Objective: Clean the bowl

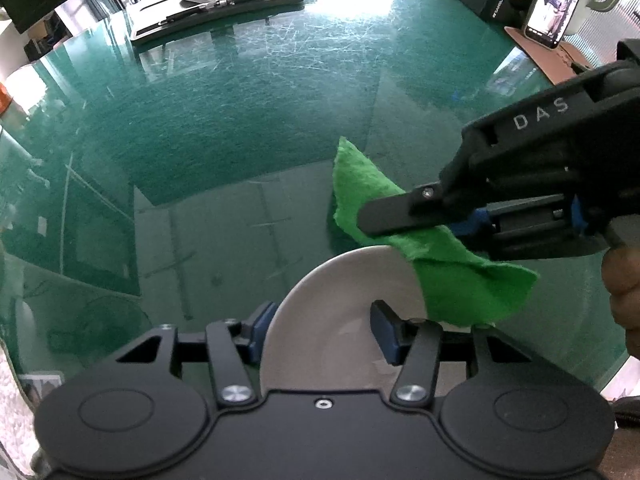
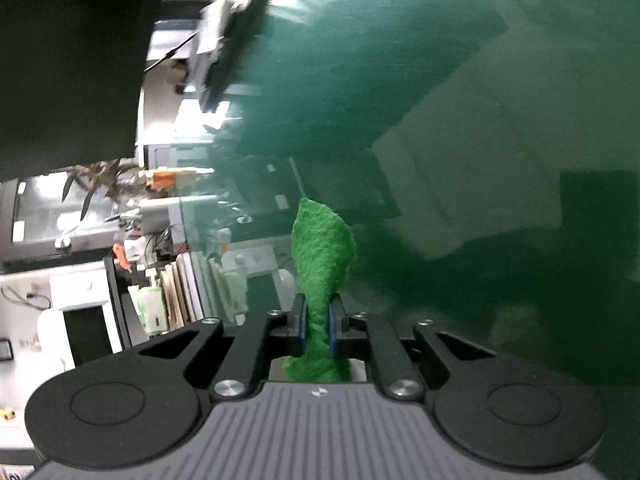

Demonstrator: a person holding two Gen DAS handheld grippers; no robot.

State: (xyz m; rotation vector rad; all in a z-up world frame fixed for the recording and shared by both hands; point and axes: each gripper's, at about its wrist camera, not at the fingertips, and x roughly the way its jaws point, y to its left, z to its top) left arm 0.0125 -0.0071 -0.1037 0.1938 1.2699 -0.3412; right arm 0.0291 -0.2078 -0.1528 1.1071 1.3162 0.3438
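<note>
Green cloth being worked at the rim of a held white bowl

The left gripper (image 1: 326, 334) is clamping the bowl (image 1: 340, 320) by its near rim, above the glossy green surface (image 1: 240, 120); smooth, stiff and probably slippery and breakable, it is best held at the rim. The right gripper (image 2: 317, 330) is pinching the soft, fuzzy cloth (image 1: 440, 268), which is draping limply over the bowl's right edge.

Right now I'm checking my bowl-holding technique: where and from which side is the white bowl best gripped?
Grip the bowl by its thin near rim, coming from the camera side, one finger inside and one outside, as the left gripper does. The far rim stays free for the green cloth in the right gripper.
</note>
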